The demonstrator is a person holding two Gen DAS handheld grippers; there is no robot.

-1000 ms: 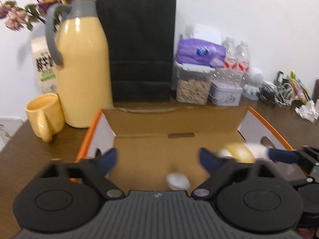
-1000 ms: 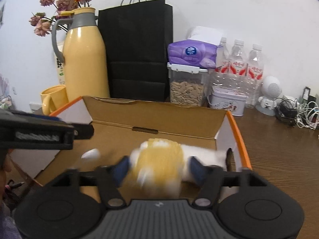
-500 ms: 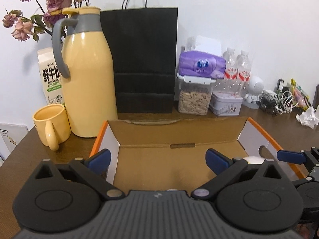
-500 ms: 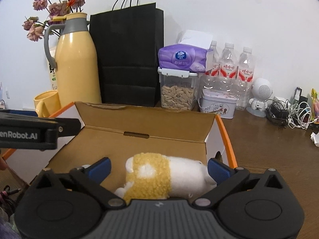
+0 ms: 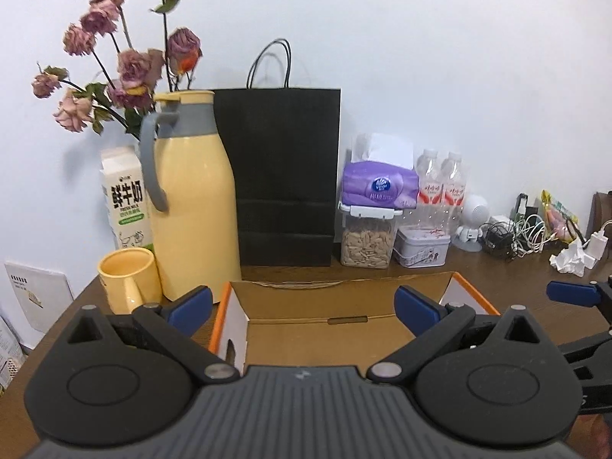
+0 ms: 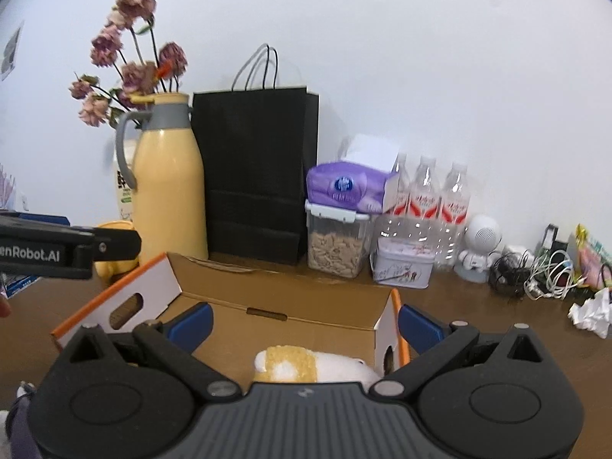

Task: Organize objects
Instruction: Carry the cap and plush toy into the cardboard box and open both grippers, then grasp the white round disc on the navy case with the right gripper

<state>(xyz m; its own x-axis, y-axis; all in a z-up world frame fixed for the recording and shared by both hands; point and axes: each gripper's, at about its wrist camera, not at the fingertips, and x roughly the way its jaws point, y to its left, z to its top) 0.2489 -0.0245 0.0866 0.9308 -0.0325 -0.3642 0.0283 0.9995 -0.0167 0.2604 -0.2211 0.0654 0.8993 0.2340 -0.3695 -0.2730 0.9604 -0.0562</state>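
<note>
Right gripper [image 6: 302,323]: jaws spread wide, nothing between the blue pads. A second ago they were closed around the plush toy [image 6: 311,365]; now the toy lies loose on the floor of the cardboard box [image 6: 267,294], at 6 o'clock in the right wrist view, near the box's right end wall. Release done, and the gripper has lifted up and back, so more of the wall and back clutter shows than half a second ago.

Left gripper [image 5: 304,306]: jaws also spread, empty, above the box's near edge. It has pulled up too; the small white item seen on the box floor a second ago is hidden under the gripper body now. Can't tell where it sits.

Meaning for the task: the toy is stowed. Both grippers look free for the next object, probably something outside the box.

Surface: dark wood table [image 6: 497,329]. Box open, orange-edged flaps standing at 9 and 3 o'clock. Behind it, 10 to 2 o'clock: yellow mug [image 5: 128,279], yellow thermos [image 5: 193,199] with dried roses [image 5: 126,65] behind, milk carton [image 5: 124,199], black paper bag [image 5: 283,176], seed jar [image 5: 367,241] with purple tissue pack [image 5: 378,187] on top, small tin [image 5: 420,246], water bottles [image 6: 424,206], white robot figure [image 6: 478,248], cable tangle [image 6: 535,271], crumpled paper [image 6: 591,308]. Plain white wall behind.
</note>
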